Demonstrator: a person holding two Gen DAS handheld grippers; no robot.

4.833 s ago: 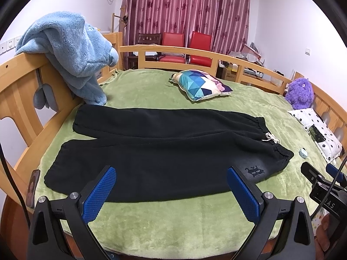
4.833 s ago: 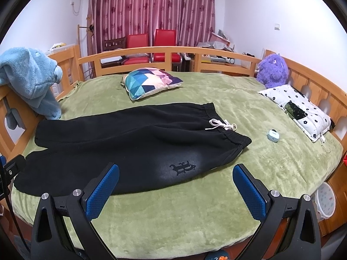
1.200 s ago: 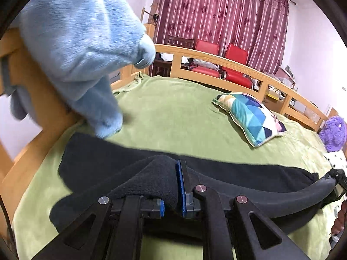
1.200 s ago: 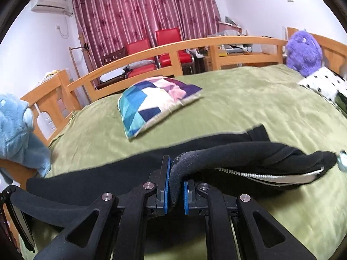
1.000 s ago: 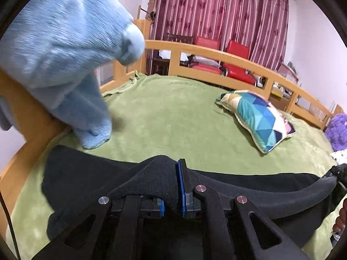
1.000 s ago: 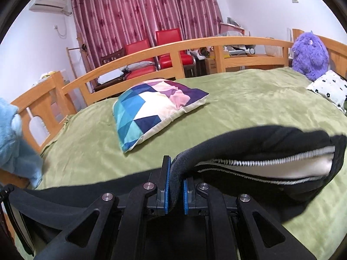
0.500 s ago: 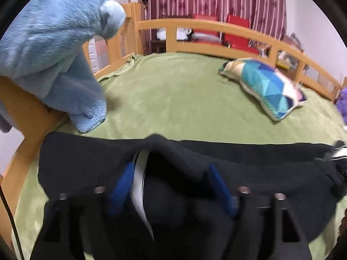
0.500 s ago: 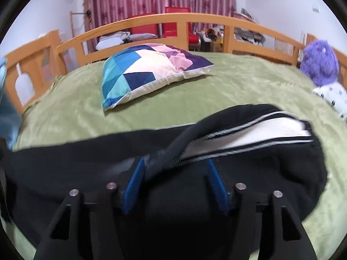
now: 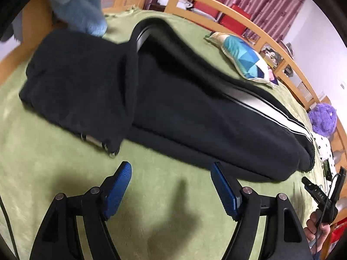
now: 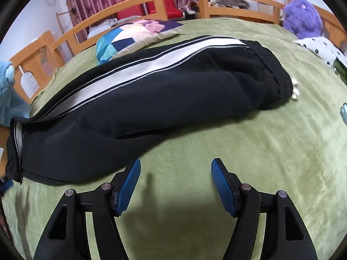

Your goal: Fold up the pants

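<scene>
Black pants [image 10: 151, 99] lie ahead of your left gripper [image 9: 171, 177], parted and empty; your right gripper [image 10: 175, 173] is opening, empty too.

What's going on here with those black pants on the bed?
A person with a two-finger gripper in each hand is folding black pants on a green bedspread. The pants lie folded lengthwise, leg over leg. The left gripper is open and empty; the right gripper is opening, with nothing between its jaws.
</scene>
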